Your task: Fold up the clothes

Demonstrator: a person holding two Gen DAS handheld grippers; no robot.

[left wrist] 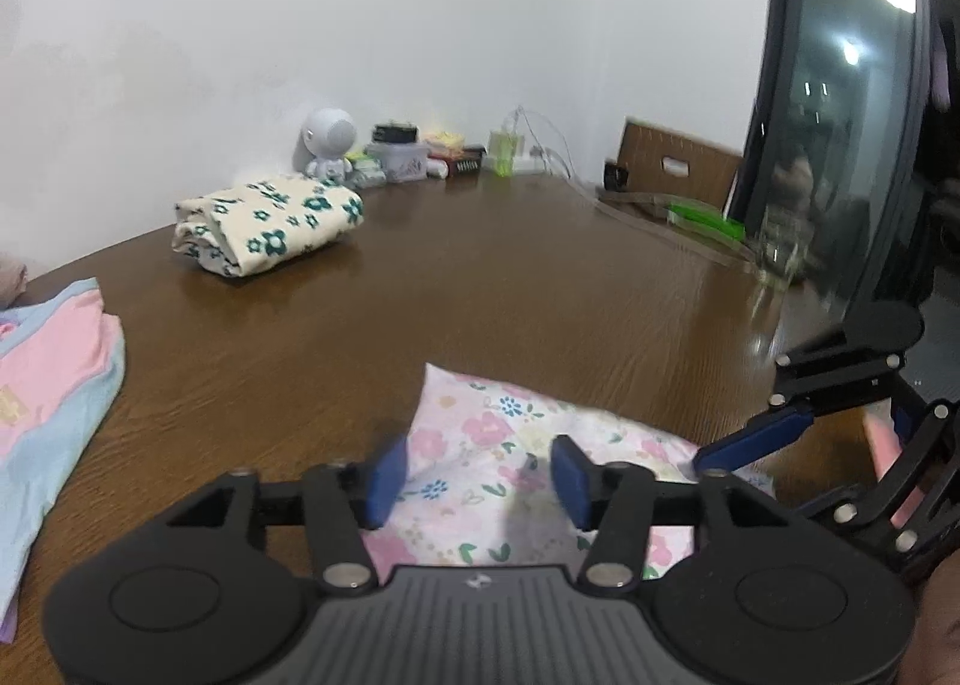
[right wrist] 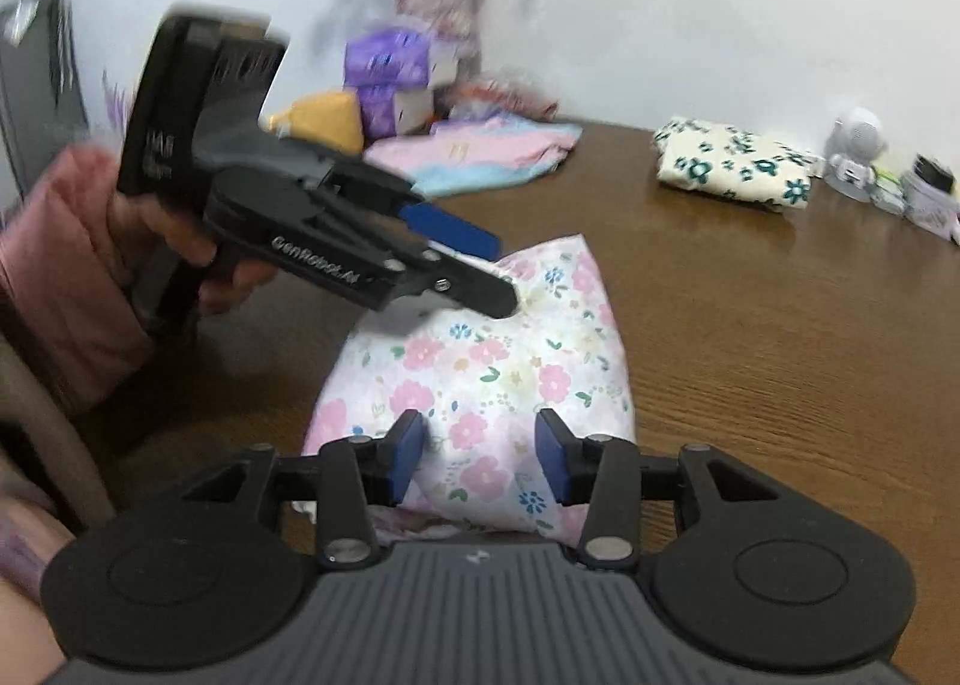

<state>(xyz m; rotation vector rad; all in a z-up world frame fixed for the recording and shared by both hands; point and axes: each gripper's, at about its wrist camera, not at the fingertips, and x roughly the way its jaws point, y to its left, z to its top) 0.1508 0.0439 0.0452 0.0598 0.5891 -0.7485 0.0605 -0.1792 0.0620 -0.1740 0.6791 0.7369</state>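
the pink floral garment [right wrist: 480, 379] lies bunched on the brown table [right wrist: 780, 355], right under and ahead of both grippers. the right gripper [right wrist: 480, 460] hangs over its near end with jaws apart, blue pads clear of the cloth on either side. the left gripper [left wrist: 477, 472] is likewise parted above the fabric, gripping nothing; seen from the right wrist, its tips sit at the garment's far corner, whether touching i cannot tell. a hand [right wrist: 180, 247] in a pink sleeve [right wrist: 54, 265] carries it, and its black body reads "genrobot.ai".

ahead and left of the left gripper lies a folded cream cloth with green flowers [left wrist: 267, 226], well apart; further left, a pink and blue folded pile [left wrist: 54, 385]. beyond the cream cloth a small white astronaut figure [left wrist: 329, 141] stands by the wall amid blurred small containers [left wrist: 399, 156]. a dark monitor [left wrist: 840, 102] rises to the right of the left gripper. beyond the left gripper in the right wrist view, purple boxes [right wrist: 387, 78] and a vase of flowers [right wrist: 438, 6] blur.
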